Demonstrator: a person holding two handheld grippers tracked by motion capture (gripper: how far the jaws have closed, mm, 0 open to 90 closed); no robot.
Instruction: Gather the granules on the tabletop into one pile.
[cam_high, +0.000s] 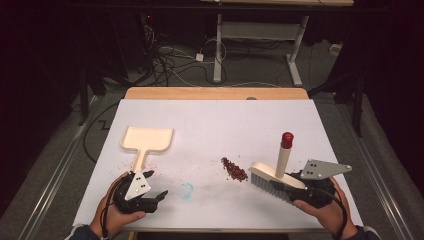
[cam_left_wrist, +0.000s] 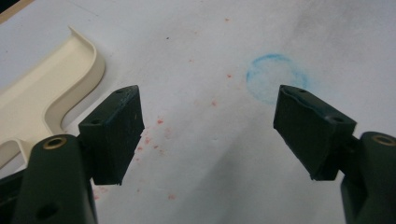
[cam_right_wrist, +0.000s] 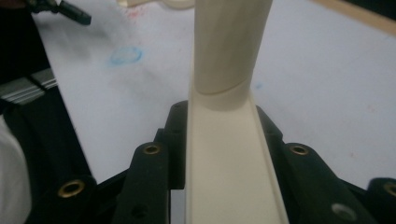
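My right gripper (cam_high: 295, 187) is shut on the cream back of a small hand brush (cam_high: 272, 177), near the table's front right. The brush's handle (cam_high: 284, 152) stands up with a red cap on top, and its bristles point down at the white sheet. In the right gripper view the brush back (cam_right_wrist: 229, 163) runs between both jaws. A small pile of dark red crumbs (cam_high: 234, 169) lies just left of the brush. A cream dustpan (cam_high: 147, 140) rests at the left, handle toward me. My left gripper (cam_high: 157, 197) stands open beside that handle, with nothing between its fingers (cam_left_wrist: 114, 133).
A white sheet (cam_high: 215, 125) covers the wooden table. A faint blue circle (cam_high: 186, 190) is drawn near the front middle, also seen as a blue circle (cam_left_wrist: 273, 77) ahead of the left jaws. Fine red specks dot the sheet around the dustpan handle (cam_left_wrist: 28, 135).
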